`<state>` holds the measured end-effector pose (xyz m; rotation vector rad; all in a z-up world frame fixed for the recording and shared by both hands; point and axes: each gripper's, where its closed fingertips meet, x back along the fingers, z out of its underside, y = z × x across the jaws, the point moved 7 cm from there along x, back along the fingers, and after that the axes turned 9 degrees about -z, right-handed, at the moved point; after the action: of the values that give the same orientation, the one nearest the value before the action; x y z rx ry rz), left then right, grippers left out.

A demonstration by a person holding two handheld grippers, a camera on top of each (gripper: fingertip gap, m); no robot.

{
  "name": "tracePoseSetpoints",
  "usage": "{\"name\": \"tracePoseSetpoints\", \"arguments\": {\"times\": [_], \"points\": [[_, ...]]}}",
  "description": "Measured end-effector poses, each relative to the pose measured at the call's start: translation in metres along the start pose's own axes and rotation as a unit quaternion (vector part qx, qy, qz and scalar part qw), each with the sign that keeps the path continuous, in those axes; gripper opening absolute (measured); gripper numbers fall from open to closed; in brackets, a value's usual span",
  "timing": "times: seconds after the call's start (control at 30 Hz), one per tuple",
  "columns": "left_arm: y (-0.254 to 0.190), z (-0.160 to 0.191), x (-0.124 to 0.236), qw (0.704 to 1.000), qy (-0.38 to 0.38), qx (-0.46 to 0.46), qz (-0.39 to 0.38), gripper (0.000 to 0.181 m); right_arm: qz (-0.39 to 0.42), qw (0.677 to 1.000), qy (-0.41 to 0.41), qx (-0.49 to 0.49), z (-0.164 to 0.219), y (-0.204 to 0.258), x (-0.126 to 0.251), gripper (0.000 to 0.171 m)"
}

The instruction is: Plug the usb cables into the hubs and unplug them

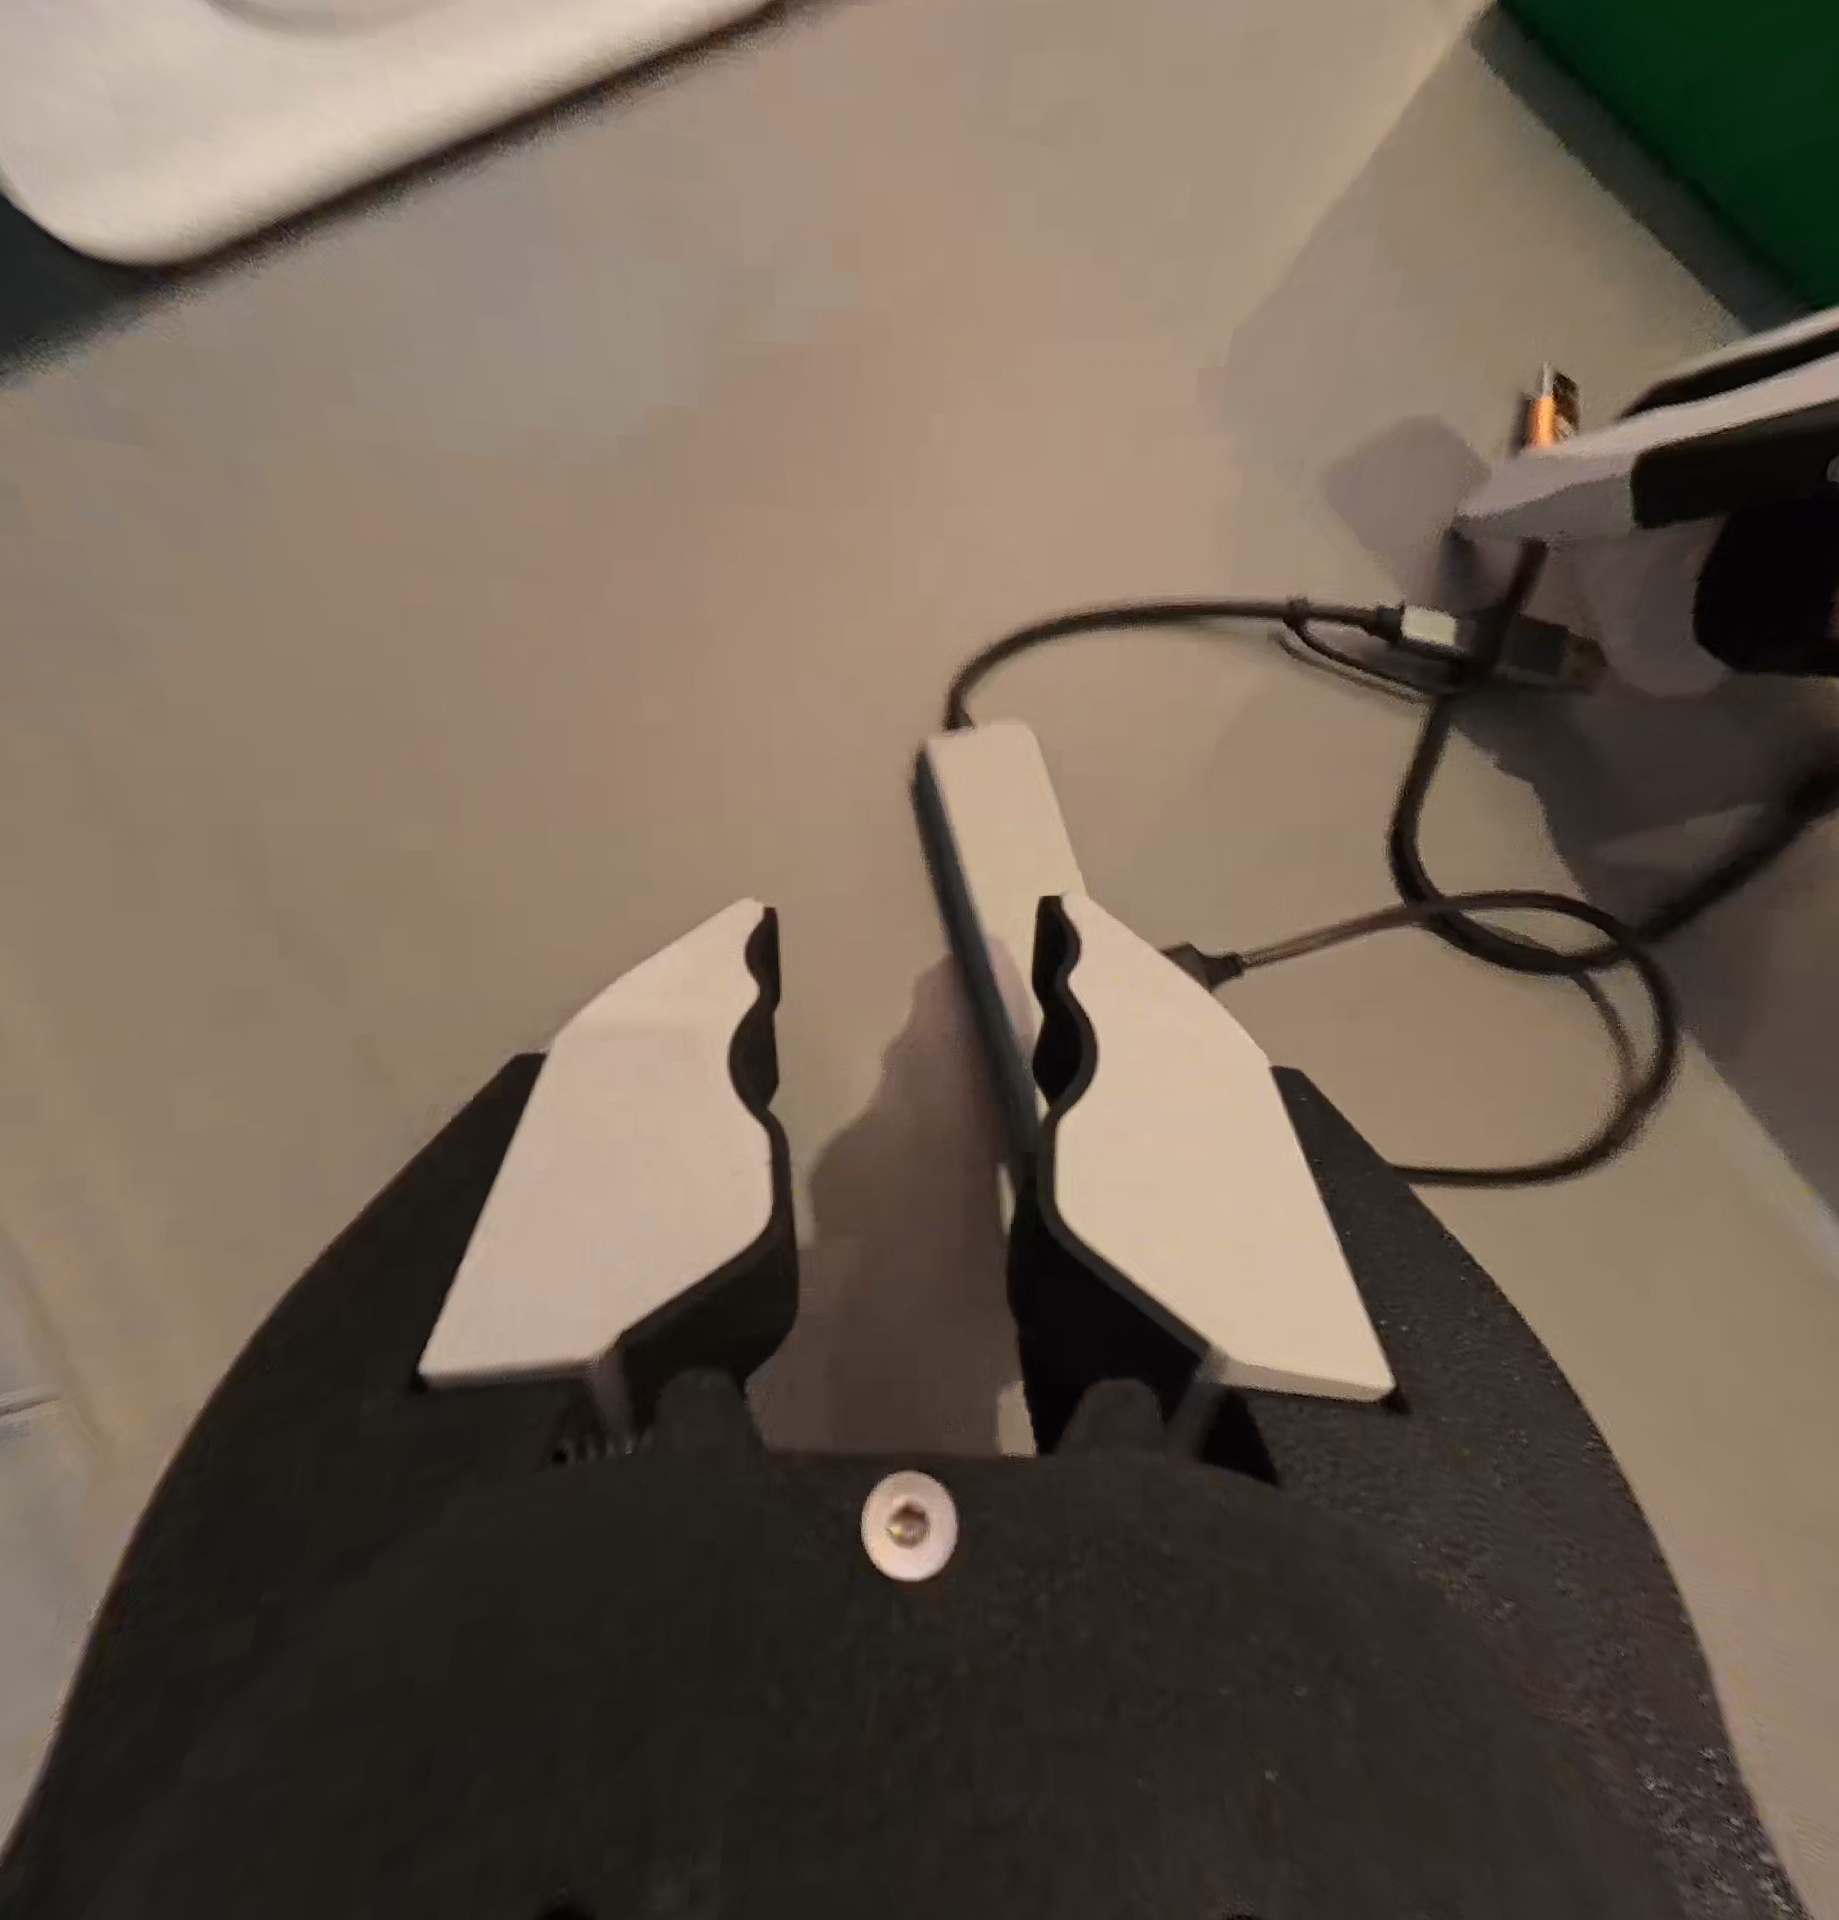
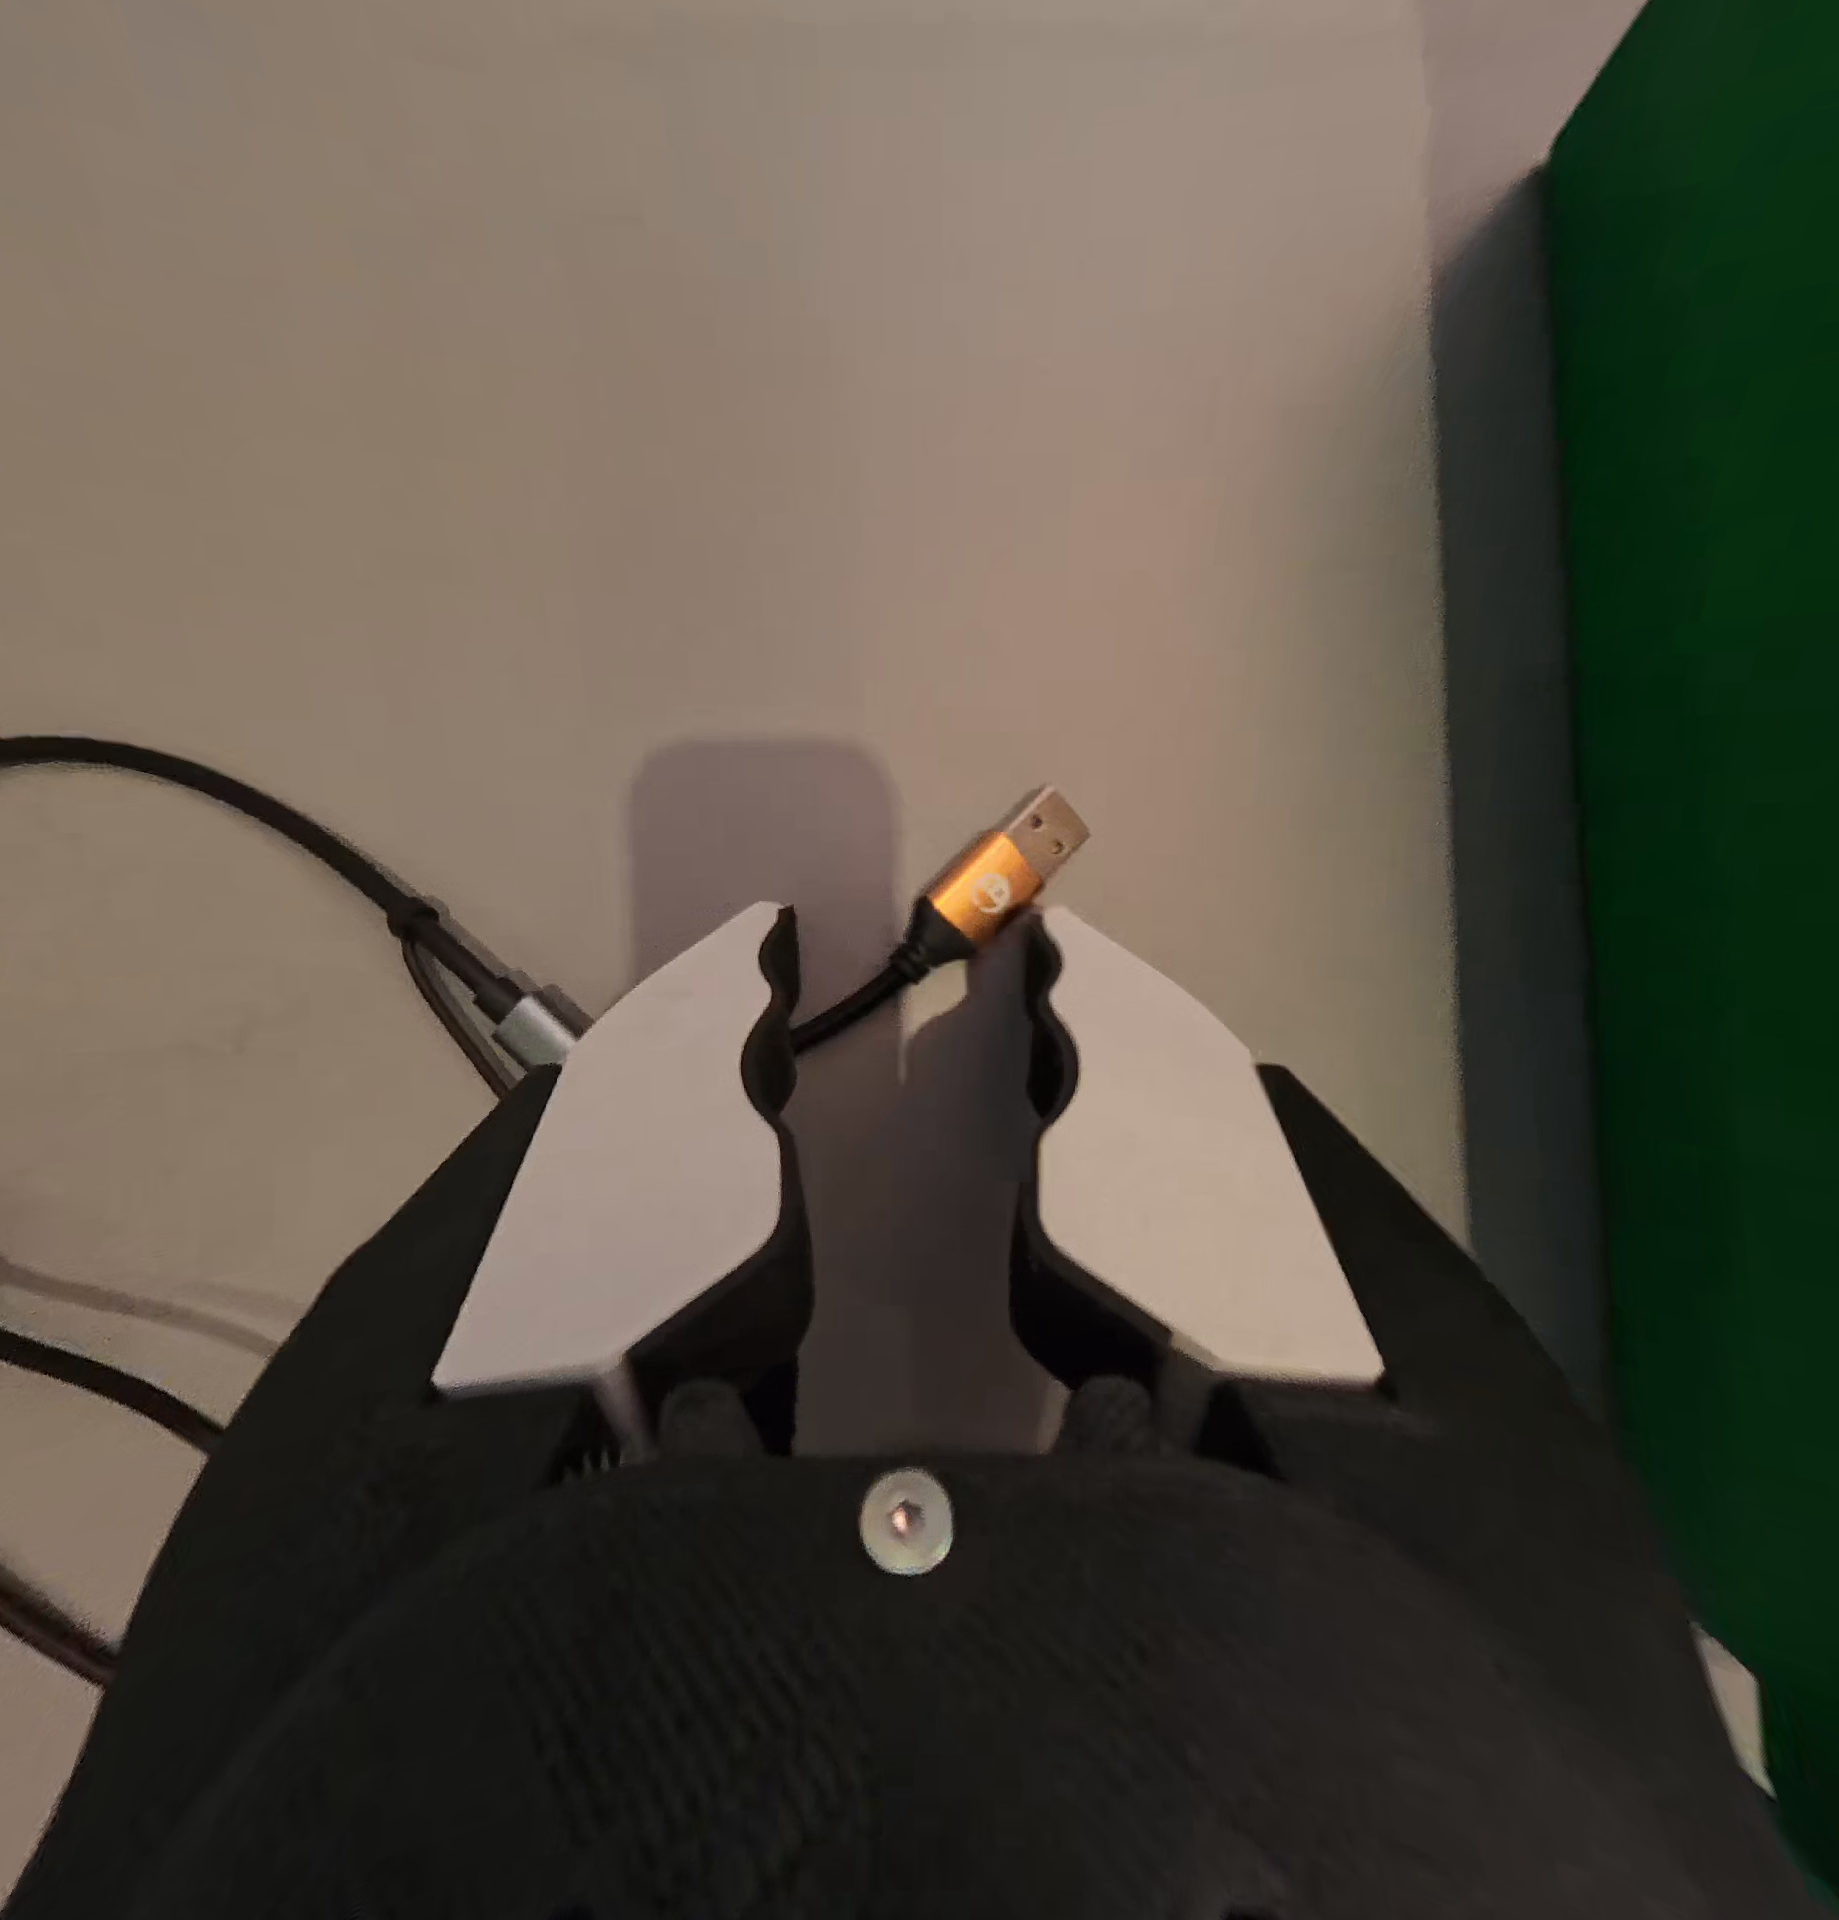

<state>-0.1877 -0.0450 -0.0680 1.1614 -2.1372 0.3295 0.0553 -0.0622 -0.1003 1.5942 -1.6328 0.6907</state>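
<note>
The left gripper (image 1: pixel 904 925) is hovering with its 2 fingers apart over the near end of the grey hub (image 1: pixel 988 821), gripping nothing. The hub is lying on the pale table (image 1: pixel 479 675), its black cable (image 1: pixel 1102 623) curving right. The right gripper (image 2: pixel 915 925) is spread too (nothing pinched), the orange USB plug (image 2: pixel 998 868) lying just beyond its right fingertip.

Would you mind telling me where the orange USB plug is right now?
In the right wrist view, the orange USB plug lies on the table just past the right gripper's open fingers, near the right fingertip, with the green panel farther right.
</note>
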Motion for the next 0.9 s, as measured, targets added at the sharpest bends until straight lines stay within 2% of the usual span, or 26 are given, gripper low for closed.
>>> {"name": "tracePoseSetpoints", "arguments": {"times": [0.1, 0.27, 0.37, 0.43, 0.57, 0.7, 0.8, 0.9], "points": [[0.005, -0.013, 0.016, 0.995, -0.068, -0.013, -0.065, 0.045, 0.000, 1.000, -0.012, 0.007, -0.004, 0.002, -0.004, 0.015], [0.003, -0.023, 0.032, 0.989, -0.109, -0.028, -0.094, 0.042, -0.021, 0.999, -0.044, -0.001, -0.003, 0.000, -0.007, 0.008], [0.000, -0.024, 0.035, 0.989, -0.112, -0.035, -0.091, 0.042, -0.033, 0.997, -0.067, 0.004, -0.001, -0.003, -0.004, 0.008], [-0.002, -0.023, 0.037, 0.990, -0.115, -0.028, -0.075, 0.042, -0.045, 0.992, -0.111, 0.032, -0.006, -0.001, 0.006, 0.008], [-0.008, -0.026, 0.053, 0.989, -0.145, 0.009, 0.008, 0.042, -0.118, 0.951, -0.251, 0.139, -0.019, 0.015, 0.049, 0.007], [-0.025, -0.043, 0.073, 0.971, -0.166, 0.046, 0.164, 0.043, -0.134, 0.886, -0.366, 0.251, -0.011, 0.030, 0.098, 0.007], [-0.048, -0.066, 0.080, 0.940, -0.170, 0.076, 0.284, 0.045, -0.132, 0.854, -0.398, 0.307, 0.001, 0.041, 0.114, 0.007], [-0.067, -0.084, 0.068, 0.931, -0.142, 0.069, 0.328, 0.052, -0.131, 0.834, -0.413, 0.342, 0.011, 0.048, 0.118, 0.007]]}}
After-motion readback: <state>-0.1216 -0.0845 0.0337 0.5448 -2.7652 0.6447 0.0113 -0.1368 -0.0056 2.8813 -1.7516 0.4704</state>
